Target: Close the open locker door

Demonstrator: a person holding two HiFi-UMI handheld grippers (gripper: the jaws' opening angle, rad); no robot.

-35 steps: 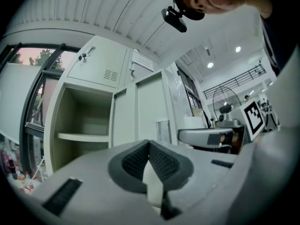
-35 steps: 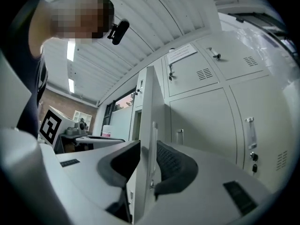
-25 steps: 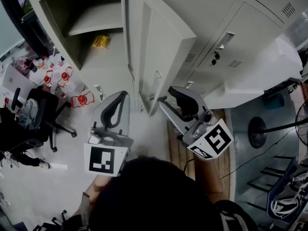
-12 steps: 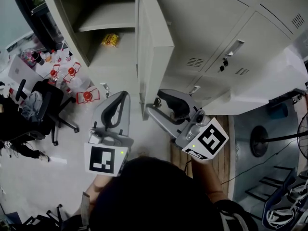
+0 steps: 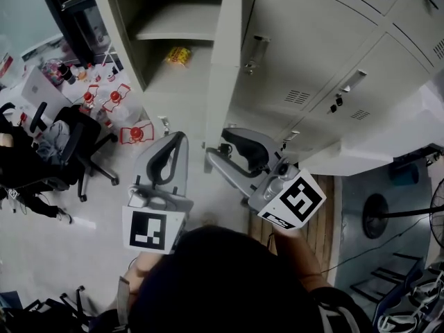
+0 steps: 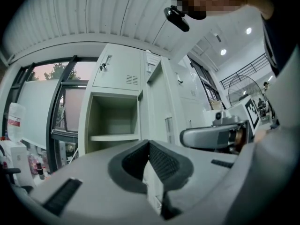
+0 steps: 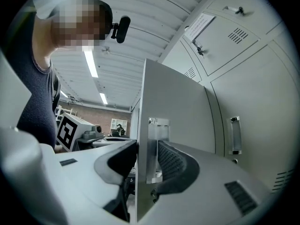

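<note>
The locker door (image 5: 225, 54) stands open, seen edge-on from the head view, just right of its open compartment (image 5: 125, 19). A yellow packet (image 5: 179, 54) lies on that compartment's floor under the shelf (image 5: 173, 35). The right gripper (image 5: 216, 146) is at the door's near lower edge. Its jaws are spread wide and released, one on each side of the door, with the metal latch plate (image 7: 157, 144) between them. The left gripper (image 5: 178, 137) hovers to the left, apart from the door, with its jaws closed together on nothing. An office chair (image 5: 76, 141) stands far left on the floor.
</note>
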